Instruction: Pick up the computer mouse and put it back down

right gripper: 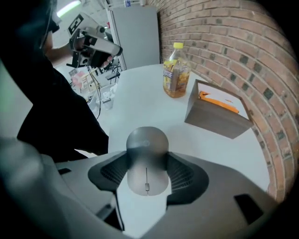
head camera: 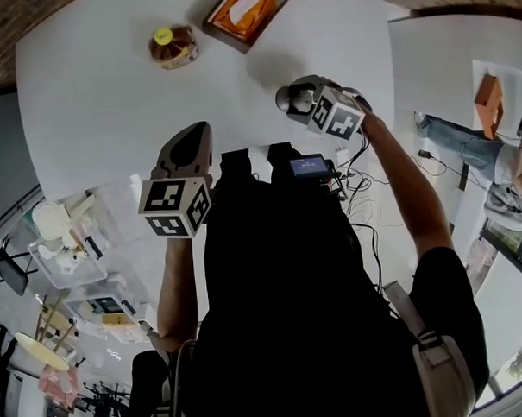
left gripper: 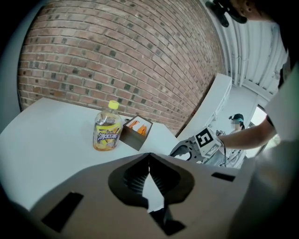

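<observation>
A grey computer mouse sits clamped between the ribbed pads of my right gripper, its rounded back end sticking out past the jaws. In the head view the mouse and the right gripper hang above the right part of the white table, and a shadow lies on the table beneath them. My left gripper is over the table's near edge, well left of the mouse. Its jaws meet at the tips with nothing between them.
A bottle of yellow drink and an open brown box with orange contents stand at the far side of the table. Cables and a small device lie at the near edge. A brick wall rises behind the table.
</observation>
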Demonstrator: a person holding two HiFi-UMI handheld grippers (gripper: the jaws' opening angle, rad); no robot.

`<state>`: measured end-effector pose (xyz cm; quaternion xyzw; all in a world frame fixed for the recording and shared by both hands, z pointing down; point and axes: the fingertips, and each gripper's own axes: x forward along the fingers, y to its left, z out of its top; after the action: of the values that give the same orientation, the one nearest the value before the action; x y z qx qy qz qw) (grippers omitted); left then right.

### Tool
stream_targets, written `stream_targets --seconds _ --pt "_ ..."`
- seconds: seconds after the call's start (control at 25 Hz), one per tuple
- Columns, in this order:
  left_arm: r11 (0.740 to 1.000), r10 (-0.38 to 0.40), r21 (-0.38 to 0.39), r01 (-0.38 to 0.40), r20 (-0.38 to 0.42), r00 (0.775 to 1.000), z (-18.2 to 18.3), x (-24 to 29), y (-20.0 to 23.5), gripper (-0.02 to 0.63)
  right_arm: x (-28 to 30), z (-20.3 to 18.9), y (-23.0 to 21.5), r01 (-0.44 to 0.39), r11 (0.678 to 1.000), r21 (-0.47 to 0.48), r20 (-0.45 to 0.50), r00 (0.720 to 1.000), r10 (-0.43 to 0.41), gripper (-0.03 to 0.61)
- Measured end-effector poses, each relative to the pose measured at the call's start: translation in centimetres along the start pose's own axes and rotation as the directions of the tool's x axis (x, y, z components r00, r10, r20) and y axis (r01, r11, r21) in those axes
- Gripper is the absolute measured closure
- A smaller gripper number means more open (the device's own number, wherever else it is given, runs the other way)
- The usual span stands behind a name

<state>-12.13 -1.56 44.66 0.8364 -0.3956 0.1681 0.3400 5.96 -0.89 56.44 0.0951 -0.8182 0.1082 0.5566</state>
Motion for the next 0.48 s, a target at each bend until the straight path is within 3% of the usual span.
stream_targets --seconds 0.28,0.48 --pt "0.996 -0.075 0.052 0.077 -0.026 0.997 1.2 2.3 -2.8 0.598 -3.9 -0.3 0.6 0.028 0.982 0.187 0.143 0.988 -0.055 0.299" --pt "0.984 -0.137 0.107 0.142 -0.05 0.989 1.9 3.6 -5.2 0.598 -6.6 -0.6 0.6 0.013 0.936 0.353 0.271 0.956 -0.115 0.299"
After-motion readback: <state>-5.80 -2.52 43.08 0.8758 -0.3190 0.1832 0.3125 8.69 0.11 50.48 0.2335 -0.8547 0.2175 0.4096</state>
